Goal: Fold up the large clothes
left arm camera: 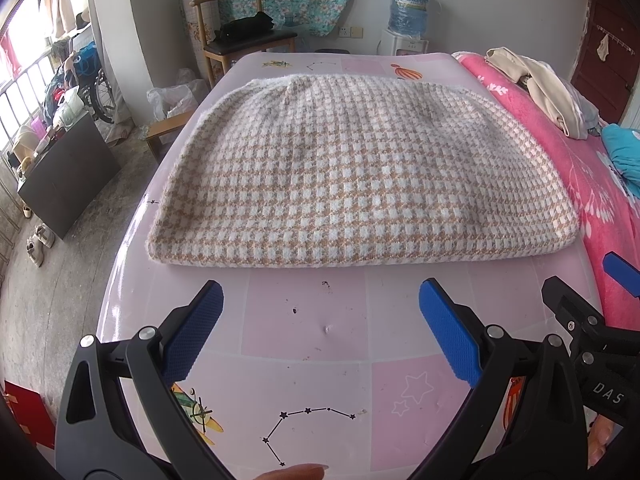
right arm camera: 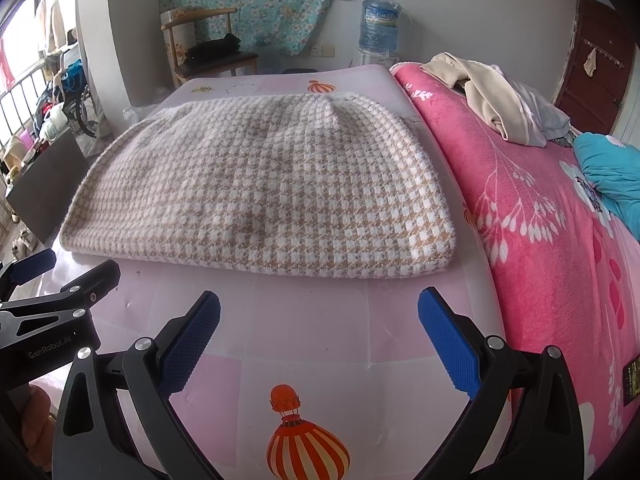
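The checked knit garment (left arm camera: pixel 352 168) lies folded flat into a broad block on the pink patterned mat (left arm camera: pixel 304 344), straight ahead of both pairs of jaws and apart from them, with a strip of bare mat between its near folded edge and the fingertips. Its long axis runs crosswise to the fingers, left to right, so the near edge presents itself broadside to both tools. The left gripper (left arm camera: pixel 320 320) stands with its jaws spread wide and nothing between them, roughly opposite the middle of that edge. The right gripper (right arm camera: pixel 320 322) is likewise released and empty, set opposite the right half of the edge and nearer the garment's right-hand corner (right arm camera: pixel 444 260). The two tools sit just beside one another, each showing at the margin of the other's view. In my judgement a further fold would call for each to take its own end of the near edge. Beyond the right jaws lies a pink floral blanket (right arm camera: pixel 540 208) with loose clothes (right arm camera: pixel 492 96) heaped on it.
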The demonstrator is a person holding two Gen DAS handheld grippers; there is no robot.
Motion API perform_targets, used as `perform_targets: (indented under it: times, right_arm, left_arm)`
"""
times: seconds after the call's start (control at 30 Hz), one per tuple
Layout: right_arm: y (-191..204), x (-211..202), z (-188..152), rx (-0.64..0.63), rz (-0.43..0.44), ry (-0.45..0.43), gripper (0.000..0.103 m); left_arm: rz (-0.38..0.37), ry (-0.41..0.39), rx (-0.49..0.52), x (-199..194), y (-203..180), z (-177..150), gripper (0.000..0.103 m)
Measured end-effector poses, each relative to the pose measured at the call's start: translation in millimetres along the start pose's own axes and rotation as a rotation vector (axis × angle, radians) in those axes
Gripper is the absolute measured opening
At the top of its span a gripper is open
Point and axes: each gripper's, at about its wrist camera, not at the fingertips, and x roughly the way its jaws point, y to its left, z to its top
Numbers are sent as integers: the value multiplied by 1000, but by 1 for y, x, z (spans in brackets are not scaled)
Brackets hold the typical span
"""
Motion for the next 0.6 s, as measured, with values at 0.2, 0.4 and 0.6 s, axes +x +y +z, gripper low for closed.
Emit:
perform_targets:
  times: [0.2, 0.4, 0.6]
  right_arm:
    - [0, 0, 0, 1, 0, 1, 97]
    - [0, 0, 0, 0, 0, 2, 97]
    - [1, 0, 0, 0, -1, 1, 97]
  left_arm:
    - [-1, 3, 0, 0, -1, 0, 95]
    - [-2, 2, -1, 0, -2, 0, 95]
    - [-2, 3, -1, 0, -1, -1, 95]
